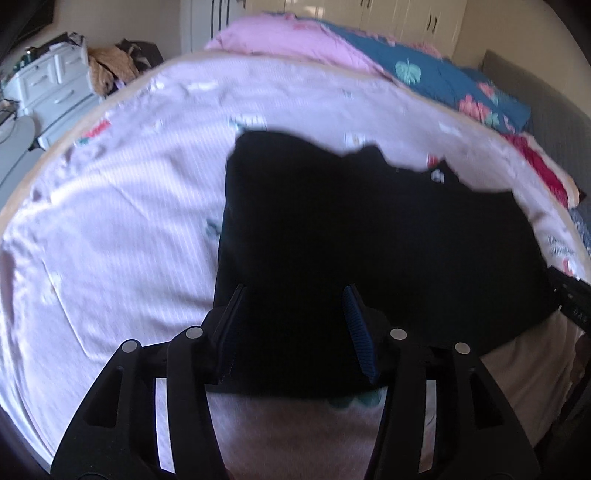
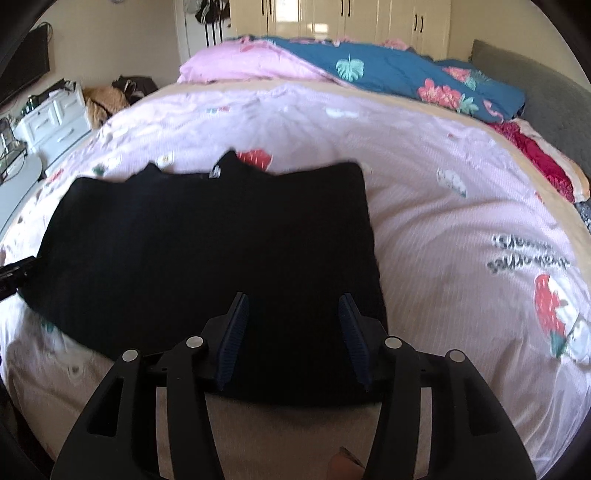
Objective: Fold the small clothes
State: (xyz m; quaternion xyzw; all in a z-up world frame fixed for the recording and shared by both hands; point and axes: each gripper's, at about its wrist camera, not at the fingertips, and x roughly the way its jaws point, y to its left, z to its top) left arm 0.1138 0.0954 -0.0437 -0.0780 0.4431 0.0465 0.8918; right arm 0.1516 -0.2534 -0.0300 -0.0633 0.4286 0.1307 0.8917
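My left tongs [image 1: 293, 328] and right tongs [image 2: 293, 336] hang spread, pinching nothing, over the near edge of a black garment [image 2: 207, 251] lying flat on the pink bed [image 2: 443, 229]. Beyond it are a blue floral quilt [image 2: 406, 74] and cupboards [image 2: 332, 18]. Only the right view shows strawberry prints [image 2: 550, 302].

1. A bed [image 2: 424, 206] covered by a pale pink sheet printed with strawberries.
2. A blue quilt [image 2: 399, 74] with leaf and flower prints, bunched at the far end, beside a pink blanket [image 2: 236, 62].
3. A white drawer unit [image 2: 55, 114] stands at the left.
4. Cream wardrobe doors [image 2: 332, 18] line the far wall.
5. A grey headboard [image 2: 546, 92] at the right.
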